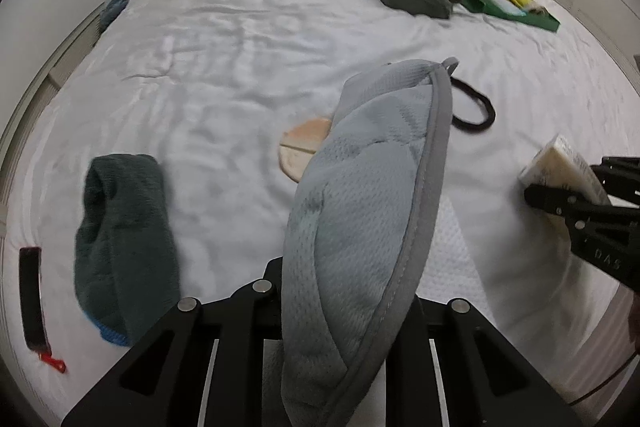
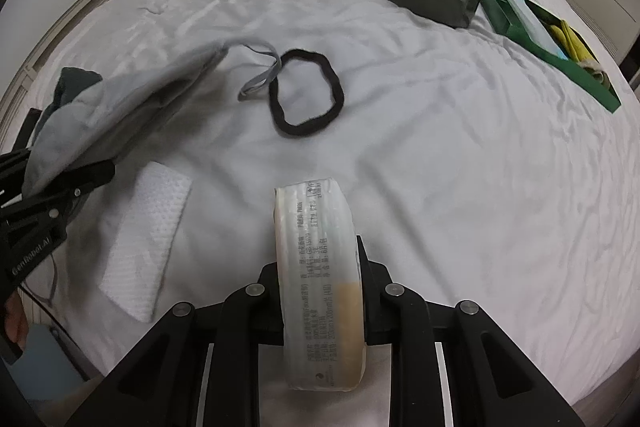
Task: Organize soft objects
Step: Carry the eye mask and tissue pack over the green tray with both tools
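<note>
Left claw (image 1: 352, 307) clamped on grey padded pouch (image 1: 368, 195), held edge-up clear of bed (image 1: 220, 27); likely for carrying to green tray (image 2: 560, 67). Right claw (image 2: 320, 291) pinched on tissue pack (image 2: 316, 259), also off bed. Left view alone shows dark green sock (image 1: 124, 243), tan pad (image 1: 300, 151). Right view alone shows whole black hairband (image 2: 306, 93), white cloth (image 2: 148, 239), tray contents.
</note>
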Demonstrator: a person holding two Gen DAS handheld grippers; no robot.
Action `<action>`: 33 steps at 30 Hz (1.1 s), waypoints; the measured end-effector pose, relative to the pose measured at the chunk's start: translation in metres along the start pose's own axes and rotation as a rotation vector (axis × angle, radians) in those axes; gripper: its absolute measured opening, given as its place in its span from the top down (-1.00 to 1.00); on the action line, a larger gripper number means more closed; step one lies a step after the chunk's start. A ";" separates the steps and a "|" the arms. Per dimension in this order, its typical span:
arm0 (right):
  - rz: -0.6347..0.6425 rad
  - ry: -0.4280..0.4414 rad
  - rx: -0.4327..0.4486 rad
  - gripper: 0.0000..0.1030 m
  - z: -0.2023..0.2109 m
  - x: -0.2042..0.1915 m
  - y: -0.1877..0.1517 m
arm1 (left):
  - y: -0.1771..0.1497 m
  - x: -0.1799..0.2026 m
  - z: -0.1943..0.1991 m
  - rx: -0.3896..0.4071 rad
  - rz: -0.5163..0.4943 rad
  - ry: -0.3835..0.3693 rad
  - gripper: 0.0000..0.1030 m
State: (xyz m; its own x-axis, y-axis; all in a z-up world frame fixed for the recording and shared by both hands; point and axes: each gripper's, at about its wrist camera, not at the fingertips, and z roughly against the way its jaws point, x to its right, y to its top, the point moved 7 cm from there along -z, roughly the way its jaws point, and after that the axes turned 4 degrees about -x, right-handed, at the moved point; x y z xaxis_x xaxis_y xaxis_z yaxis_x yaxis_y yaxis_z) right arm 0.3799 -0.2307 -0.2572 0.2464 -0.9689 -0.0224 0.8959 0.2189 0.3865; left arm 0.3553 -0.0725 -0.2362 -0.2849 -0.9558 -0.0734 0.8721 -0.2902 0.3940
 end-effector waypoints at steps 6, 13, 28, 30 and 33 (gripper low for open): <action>0.014 0.007 0.014 0.58 0.015 0.004 0.001 | 0.003 -0.005 0.020 0.009 0.047 0.002 0.71; 0.021 0.017 0.042 0.58 0.045 0.014 0.009 | 0.017 0.002 0.056 0.028 0.093 -0.008 0.71; -0.064 -0.051 0.120 0.58 0.149 0.157 0.035 | 0.098 0.143 0.110 0.038 0.037 -0.178 0.71; -0.072 -0.076 0.142 0.58 0.160 0.190 0.045 | 0.128 0.172 0.108 0.055 0.043 -0.218 0.71; -0.086 -0.097 0.173 0.58 0.170 0.245 0.064 | 0.176 0.212 0.100 0.080 0.064 -0.283 0.71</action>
State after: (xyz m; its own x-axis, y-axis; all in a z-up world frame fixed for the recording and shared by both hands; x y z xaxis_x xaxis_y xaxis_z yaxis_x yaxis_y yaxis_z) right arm 0.4349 -0.4738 -0.0810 0.1273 -0.9916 0.0237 0.8330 0.1199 0.5401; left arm 0.4084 -0.3212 -0.0913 -0.3401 -0.9171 0.2078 0.8607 -0.2146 0.4617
